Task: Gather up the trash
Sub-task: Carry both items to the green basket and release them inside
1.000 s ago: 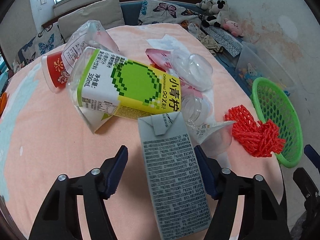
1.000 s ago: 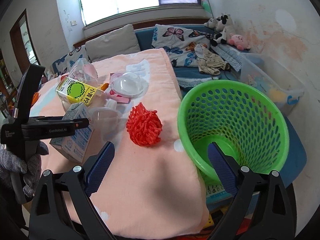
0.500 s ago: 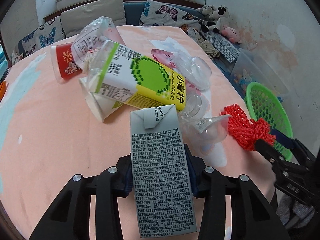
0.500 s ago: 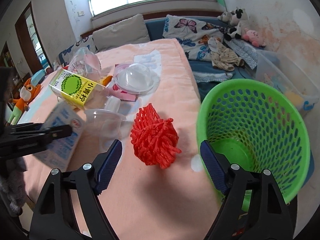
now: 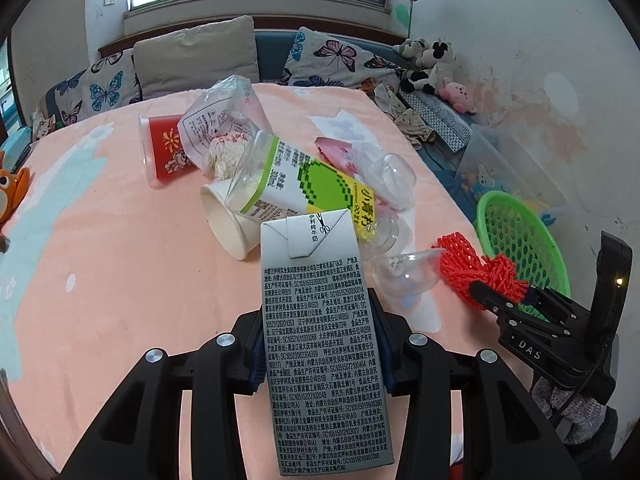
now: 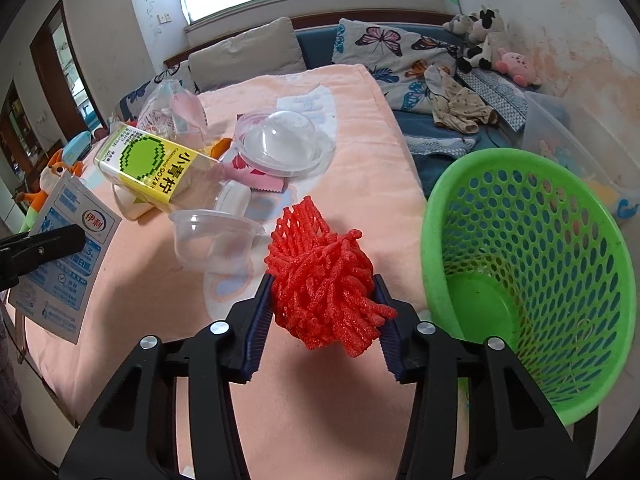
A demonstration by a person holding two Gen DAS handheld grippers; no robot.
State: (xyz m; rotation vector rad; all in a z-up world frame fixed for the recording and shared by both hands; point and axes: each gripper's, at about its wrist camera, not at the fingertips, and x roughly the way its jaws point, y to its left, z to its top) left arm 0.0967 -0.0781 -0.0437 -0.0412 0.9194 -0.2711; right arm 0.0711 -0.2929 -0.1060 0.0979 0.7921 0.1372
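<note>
The left gripper (image 5: 320,354) clamps a milk carton (image 5: 323,344) covered in Chinese print. The right gripper (image 6: 323,320) pinches red foam netting (image 6: 322,276) beside a green basket (image 6: 532,264). A lime drink carton (image 6: 154,170) reads "Calamansi".

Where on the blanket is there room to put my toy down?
The pink blanket is bare left of the white paper cup and the milk carton. It is crowded in the middle, around the green juice box and the clear cups. The green basket looks nearly empty.
</note>
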